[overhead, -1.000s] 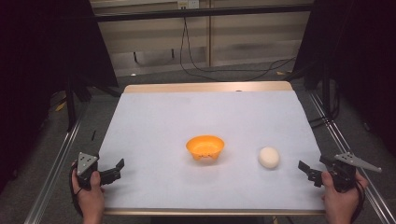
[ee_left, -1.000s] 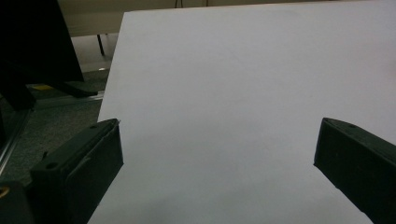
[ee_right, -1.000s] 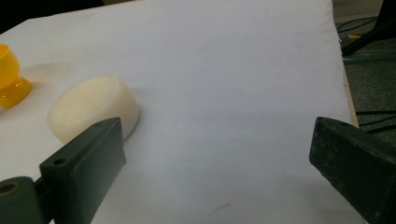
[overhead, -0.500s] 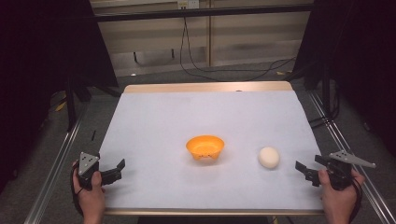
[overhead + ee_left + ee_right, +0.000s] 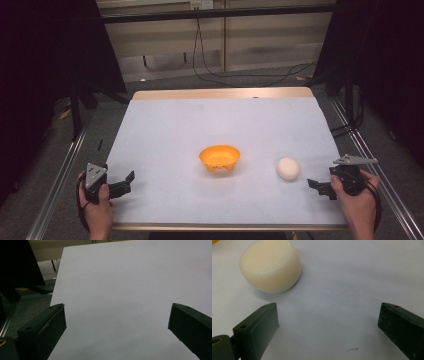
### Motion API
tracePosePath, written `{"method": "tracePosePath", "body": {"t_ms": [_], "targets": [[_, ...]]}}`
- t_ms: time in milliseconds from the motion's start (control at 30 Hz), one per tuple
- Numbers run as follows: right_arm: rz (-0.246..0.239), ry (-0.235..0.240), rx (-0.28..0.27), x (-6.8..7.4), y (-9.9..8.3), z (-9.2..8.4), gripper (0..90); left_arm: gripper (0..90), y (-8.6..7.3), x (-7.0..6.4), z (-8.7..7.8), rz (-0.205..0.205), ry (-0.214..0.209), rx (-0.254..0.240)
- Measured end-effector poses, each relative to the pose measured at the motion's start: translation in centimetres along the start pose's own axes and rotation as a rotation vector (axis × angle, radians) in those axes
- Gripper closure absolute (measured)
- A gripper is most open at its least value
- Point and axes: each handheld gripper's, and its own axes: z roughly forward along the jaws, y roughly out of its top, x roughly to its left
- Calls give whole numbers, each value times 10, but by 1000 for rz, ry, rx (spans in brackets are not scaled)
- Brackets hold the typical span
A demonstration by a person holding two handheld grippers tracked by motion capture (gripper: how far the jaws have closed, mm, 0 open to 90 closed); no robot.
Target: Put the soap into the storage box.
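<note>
Right gripper [image 5: 316, 186] being held at 4 o'clock table corner, jaws just reopened, spread wide, nothing between. Cream puck [image 5: 288, 168] lying near, at 10 o'clock from it, right of orange bowl [image 5: 219, 157]. Squat, no long axis. Left gripper [image 5: 127, 182] being kept spread, empty, well apart.

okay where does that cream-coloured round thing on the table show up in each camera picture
High view: the cream round piece lies on the white table sheet, right of the orange bowl, just ahead of the right gripper.
Left gripper view: not in it.
Right gripper view: upper left, beyond the left of the two open fingers.
Shared landmark: the white sheet.
</note>
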Motion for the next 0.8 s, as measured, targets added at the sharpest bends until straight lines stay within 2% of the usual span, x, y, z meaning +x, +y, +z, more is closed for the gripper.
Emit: {"method": "tracePosePath", "body": {"t_ms": [167, 233, 300, 500, 800], "targets": [[-41, 3, 49, 6, 11, 1, 12, 14, 0, 0, 0, -2, 4, 3], [-43, 7, 56, 8, 14, 2, 10, 14, 0, 0, 0, 3, 2, 6], [-65, 12, 86, 10, 20, 5, 0, 14, 0, 0, 1, -7, 0, 5], [-97, 27, 167, 17, 27, 14, 0, 15, 0, -1, 1, 1, 2, 11], [-128, 38, 201, 22, 34, 19, 0, 17, 1, -1, 2, 6, 1, 19]]}}
